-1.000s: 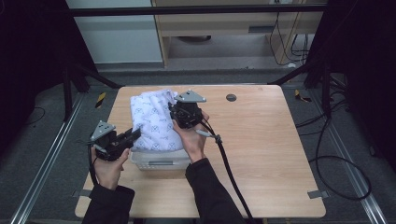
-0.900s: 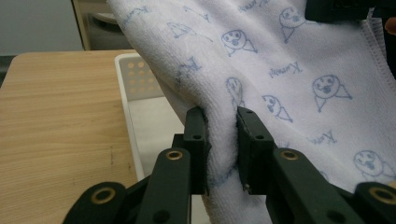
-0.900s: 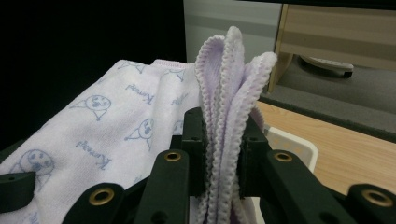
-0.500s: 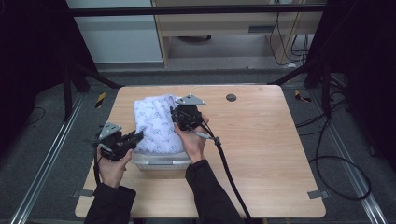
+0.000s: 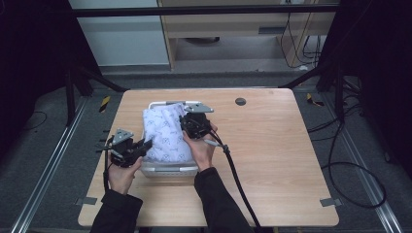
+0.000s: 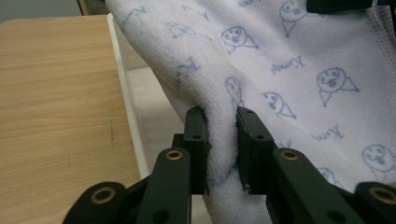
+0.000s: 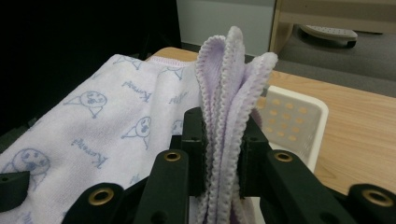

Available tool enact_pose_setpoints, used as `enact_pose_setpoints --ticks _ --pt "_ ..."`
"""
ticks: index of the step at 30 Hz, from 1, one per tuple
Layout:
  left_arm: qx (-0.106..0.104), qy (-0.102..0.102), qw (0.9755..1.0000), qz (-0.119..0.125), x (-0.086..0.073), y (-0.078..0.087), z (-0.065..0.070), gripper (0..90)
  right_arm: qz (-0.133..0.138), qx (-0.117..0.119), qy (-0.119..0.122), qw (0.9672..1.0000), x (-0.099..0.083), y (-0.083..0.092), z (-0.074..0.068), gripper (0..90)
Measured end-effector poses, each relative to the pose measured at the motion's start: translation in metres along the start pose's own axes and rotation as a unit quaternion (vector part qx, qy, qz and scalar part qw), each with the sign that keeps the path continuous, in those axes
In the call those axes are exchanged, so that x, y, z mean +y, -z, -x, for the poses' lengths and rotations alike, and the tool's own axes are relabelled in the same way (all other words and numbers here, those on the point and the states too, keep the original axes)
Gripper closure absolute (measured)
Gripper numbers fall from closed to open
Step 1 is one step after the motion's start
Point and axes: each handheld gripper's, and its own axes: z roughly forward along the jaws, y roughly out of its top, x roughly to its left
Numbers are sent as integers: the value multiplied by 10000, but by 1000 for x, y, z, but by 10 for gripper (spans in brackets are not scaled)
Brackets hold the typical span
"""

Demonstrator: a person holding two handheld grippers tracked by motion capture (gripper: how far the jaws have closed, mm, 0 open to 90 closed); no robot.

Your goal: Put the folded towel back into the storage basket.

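Over one white basket (image 5: 154, 171), two tools, left (image 5: 137, 151) and right (image 5: 189, 124), clamp one towel (image 5: 163, 133)

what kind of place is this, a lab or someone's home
Most likely a lab or recording workspace, not a home: a bare wooden table inside a dark metal frame, loose cables on the floor, and a person working a towel with handheld grippers.

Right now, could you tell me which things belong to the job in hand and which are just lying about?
In the job: towel, white basket, left gripper, right gripper.
Lying about: black disc, yellow-black tool on floor.
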Motion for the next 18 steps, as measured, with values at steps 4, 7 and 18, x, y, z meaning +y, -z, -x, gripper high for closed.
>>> enact_pose_setpoints --ticks 4,7,18 --pt "49 -12 10000 -76 -4 -6 0 748 -86 -18 -35 10000 -6 -5 2 769" --pt "79 -61 9998 -176 -7 -11 0 748 -146 -16 -79 9999 -10 -9 4 769" --pt "177 -145 9992 -340 -12 -20 2 747 -317 -51 -112 9994 -22 -18 6 765"
